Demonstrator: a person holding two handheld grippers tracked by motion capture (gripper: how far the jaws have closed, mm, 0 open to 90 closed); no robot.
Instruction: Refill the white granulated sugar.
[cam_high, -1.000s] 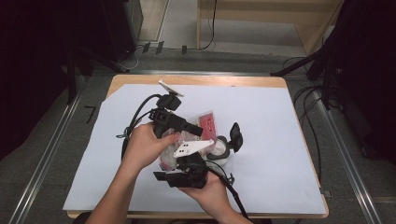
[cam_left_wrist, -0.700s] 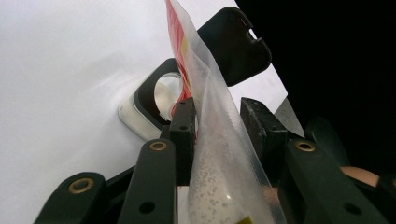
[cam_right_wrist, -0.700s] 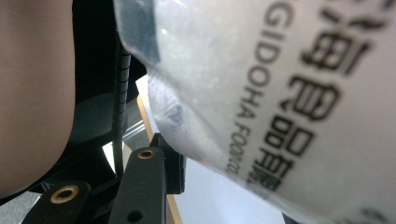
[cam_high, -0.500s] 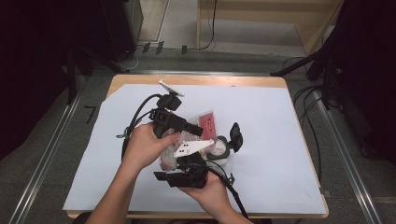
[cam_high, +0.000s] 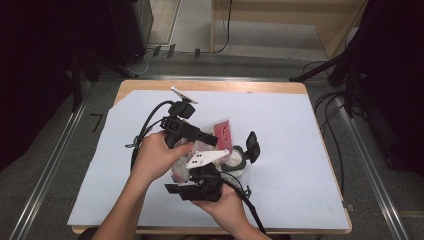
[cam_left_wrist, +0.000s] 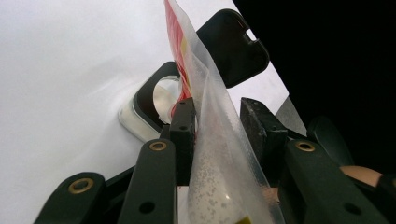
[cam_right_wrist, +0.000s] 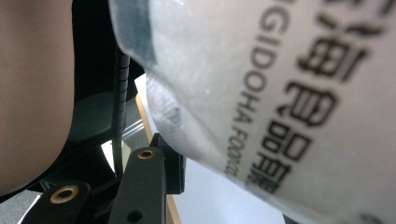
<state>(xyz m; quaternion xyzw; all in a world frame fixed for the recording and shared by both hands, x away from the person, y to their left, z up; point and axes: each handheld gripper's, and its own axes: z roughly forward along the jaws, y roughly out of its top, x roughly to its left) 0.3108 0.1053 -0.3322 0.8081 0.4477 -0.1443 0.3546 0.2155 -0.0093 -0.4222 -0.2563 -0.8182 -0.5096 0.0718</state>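
Note:
A clear plastic bag (cam_high: 223, 131) with a red label and printed text hangs between both grippers over the middle of the table. My left gripper (cam_high: 210, 140) comes in from the left, and in the left gripper view the left gripper (cam_left_wrist: 217, 116) has its jaws closed on the bag (cam_left_wrist: 219, 154). My right gripper (cam_high: 200, 169) sits below it, near the front edge. In the right gripper view the bag (cam_right_wrist: 280, 93) bulges between the right gripper's (cam_right_wrist: 229, 186) jaws. Just beyond stands a small clear container (cam_high: 234, 161) with its black lid (cam_high: 251, 146) flipped open, also visible as container (cam_left_wrist: 140, 109) and lid (cam_left_wrist: 233, 46).
A white sheet (cam_high: 300, 150) covers most of the wooden table (cam_high: 250, 86). Black cables (cam_high: 145, 130) trail from the grippers toward the left and the front. Metal rails (cam_high: 370, 170) and dark floor flank the table.

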